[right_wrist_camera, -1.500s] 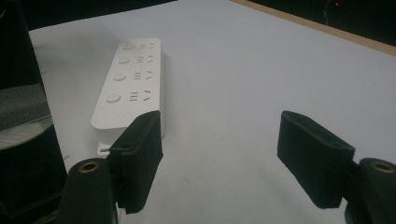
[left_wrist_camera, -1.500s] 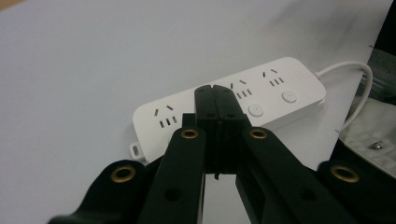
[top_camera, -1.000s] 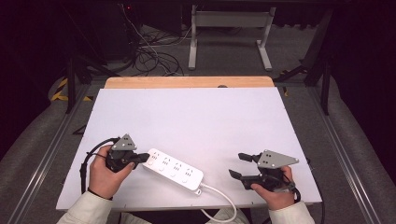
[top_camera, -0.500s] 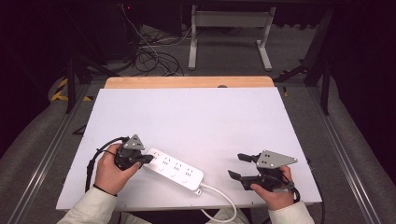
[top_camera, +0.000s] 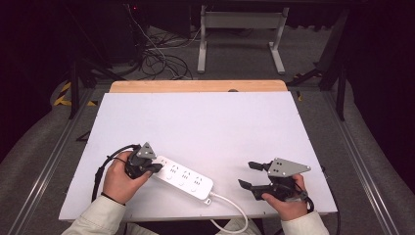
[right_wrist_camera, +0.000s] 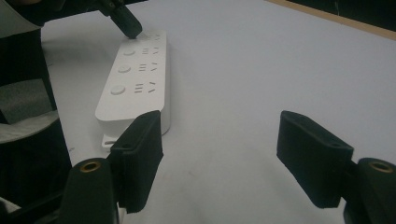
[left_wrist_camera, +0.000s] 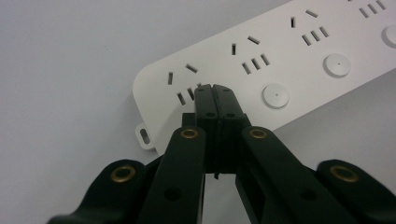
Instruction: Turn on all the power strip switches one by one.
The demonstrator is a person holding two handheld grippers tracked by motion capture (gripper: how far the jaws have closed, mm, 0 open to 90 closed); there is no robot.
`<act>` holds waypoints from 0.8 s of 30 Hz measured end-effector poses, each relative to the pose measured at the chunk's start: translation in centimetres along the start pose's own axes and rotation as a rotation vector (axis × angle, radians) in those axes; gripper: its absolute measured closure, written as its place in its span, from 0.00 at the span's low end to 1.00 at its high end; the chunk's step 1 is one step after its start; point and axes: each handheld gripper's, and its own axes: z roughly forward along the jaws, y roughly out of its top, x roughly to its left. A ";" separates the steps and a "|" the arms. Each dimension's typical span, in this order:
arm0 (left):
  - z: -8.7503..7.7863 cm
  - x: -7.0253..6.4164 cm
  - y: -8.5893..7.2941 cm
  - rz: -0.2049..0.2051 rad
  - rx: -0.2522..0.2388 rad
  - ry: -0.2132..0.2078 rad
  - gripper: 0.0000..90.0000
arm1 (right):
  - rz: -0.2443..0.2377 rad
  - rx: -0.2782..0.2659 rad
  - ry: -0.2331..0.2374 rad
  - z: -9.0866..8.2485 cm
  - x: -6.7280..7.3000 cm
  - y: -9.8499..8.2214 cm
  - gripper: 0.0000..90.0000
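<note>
A white power strip (top_camera: 183, 178) lies slantwise on the near part of my white table (top_camera: 205, 127), between my two hands. My left tongs (top_camera: 155, 168) are pressed together, empty, their tips right over the strip's end socket, by its first round button (left_wrist_camera: 275, 95). My right tongs (top_camera: 250, 175) are spread wide apart, well clear of the strip, holding nothing.

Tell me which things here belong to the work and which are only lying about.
In use:
- power strip
- left gripper, shut, tips over the strip's end socket
- right gripper, open, apart from it

Lying about:
- floor cables
- metal stand
</note>
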 end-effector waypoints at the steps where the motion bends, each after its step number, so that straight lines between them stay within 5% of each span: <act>1: 0.0 0.0 0.0 -0.002 -0.002 0.000 1.00 | 0.000 -0.001 0.000 0.0 0.0 0.0 0.35; 24: 0.2 0.1 -0.1 -0.048 0.002 -0.001 1.00 | -0.007 0.002 0.006 0.1 0.2 0.0 0.34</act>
